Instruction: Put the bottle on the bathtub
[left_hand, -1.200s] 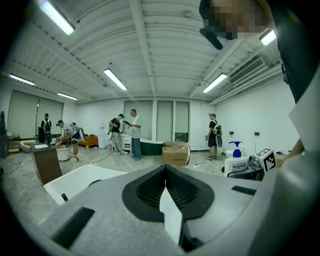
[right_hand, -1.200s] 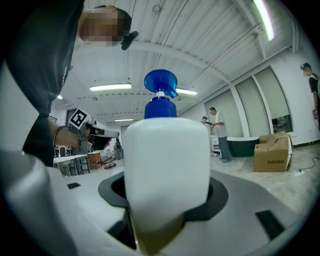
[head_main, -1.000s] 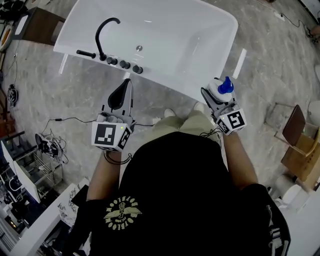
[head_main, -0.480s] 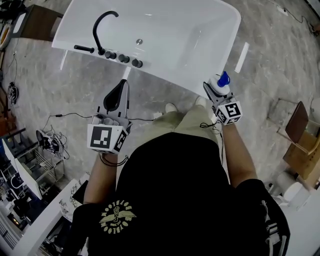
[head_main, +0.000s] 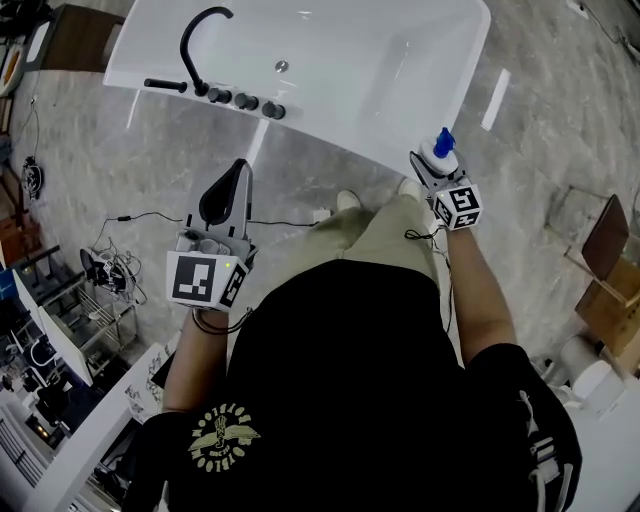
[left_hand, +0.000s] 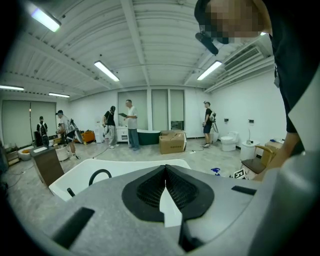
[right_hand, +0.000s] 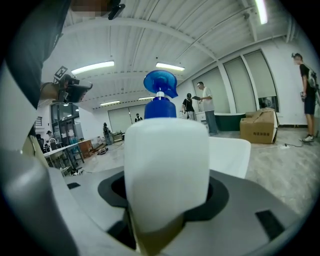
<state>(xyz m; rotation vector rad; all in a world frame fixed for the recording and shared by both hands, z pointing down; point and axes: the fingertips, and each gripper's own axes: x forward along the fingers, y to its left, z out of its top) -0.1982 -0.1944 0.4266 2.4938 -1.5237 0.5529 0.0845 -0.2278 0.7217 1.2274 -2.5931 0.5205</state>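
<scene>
Bottle (right_hand: 166, 170) clamped in right tool (head_main: 434, 166), seemingly near bathtub (head_main: 345, 125); left tool (head_main: 238, 172) closed, empty.

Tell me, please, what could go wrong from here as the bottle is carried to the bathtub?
1. The right gripper holds the bottle by its lower part, so the tall body with the blue pump may tilt or slip.
2. The bathtub rim nearest the bottle looks narrow and rounded; set there, the bottle might topple inside or onto the floor.
</scene>
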